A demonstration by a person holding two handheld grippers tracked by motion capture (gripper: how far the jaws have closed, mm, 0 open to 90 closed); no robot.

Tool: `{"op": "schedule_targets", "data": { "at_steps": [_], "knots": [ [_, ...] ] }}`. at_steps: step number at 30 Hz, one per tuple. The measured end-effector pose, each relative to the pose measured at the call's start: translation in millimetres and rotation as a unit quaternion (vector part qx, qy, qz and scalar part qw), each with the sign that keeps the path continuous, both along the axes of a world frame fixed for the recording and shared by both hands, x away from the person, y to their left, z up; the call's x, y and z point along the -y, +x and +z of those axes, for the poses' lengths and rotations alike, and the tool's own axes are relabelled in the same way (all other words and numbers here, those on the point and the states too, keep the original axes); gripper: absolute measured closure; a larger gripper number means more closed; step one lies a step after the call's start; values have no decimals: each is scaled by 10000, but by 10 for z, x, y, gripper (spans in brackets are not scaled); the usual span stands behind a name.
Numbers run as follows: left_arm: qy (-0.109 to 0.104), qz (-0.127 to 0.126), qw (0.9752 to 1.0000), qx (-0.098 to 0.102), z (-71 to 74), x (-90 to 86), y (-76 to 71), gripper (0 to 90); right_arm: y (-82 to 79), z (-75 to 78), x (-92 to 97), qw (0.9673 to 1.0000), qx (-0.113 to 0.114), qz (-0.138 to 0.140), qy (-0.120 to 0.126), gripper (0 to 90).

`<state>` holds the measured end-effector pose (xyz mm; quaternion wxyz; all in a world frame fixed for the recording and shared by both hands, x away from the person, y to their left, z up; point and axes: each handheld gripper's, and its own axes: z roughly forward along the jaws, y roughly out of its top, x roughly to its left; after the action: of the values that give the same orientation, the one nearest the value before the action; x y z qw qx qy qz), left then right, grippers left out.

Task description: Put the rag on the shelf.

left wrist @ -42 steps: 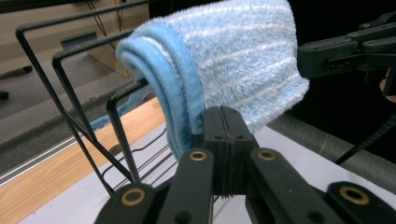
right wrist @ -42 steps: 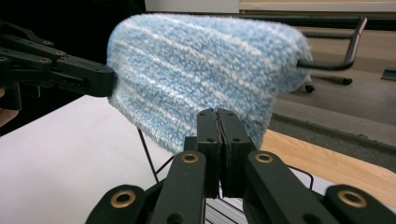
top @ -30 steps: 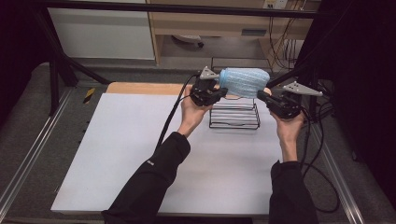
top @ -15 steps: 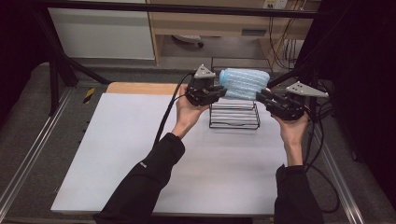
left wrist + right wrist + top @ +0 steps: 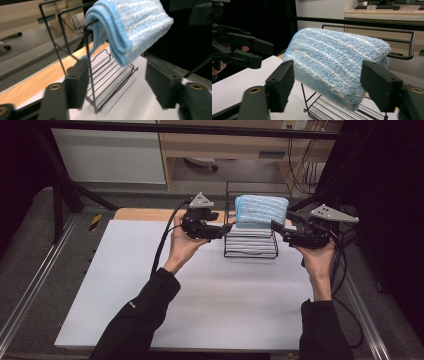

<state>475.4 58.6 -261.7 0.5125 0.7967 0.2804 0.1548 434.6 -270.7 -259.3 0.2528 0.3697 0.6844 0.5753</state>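
The towel point(image 5: 261, 211) is hanging folded over the rack point(image 5: 250, 247); both grippers, left point(image 5: 222, 228) and right point(image 5: 278, 230), have just been opening, jaws wide and empty; only pulling away is remaining

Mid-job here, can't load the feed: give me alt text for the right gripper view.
A folded blue towel with thin white stripes hangs over the top rail of a black wire rack, just beyond the open right gripper, whose jaws have just been opening and touch nothing. At far left, the left gripper is open too, above the white table.
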Motion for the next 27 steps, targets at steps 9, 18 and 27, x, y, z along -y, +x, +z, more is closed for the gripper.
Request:
{"op": "schedule_targets", "data": {
  "at_steps": [9,18,27],
  "knots": [
    [123,155,9998,-36,-192,-330,-169,183,-165,-46,-155,9997,-52,252,-57,95],
    [78,232,9996,-148,-519,-671,-415,108,-309,-269,-418,9973,-286,616,-265,34],
    [110,363,9988,-299,-934,-1046,-662,90,-390,-661,-561,9933,-756,846,-237,14]
  ]
}}
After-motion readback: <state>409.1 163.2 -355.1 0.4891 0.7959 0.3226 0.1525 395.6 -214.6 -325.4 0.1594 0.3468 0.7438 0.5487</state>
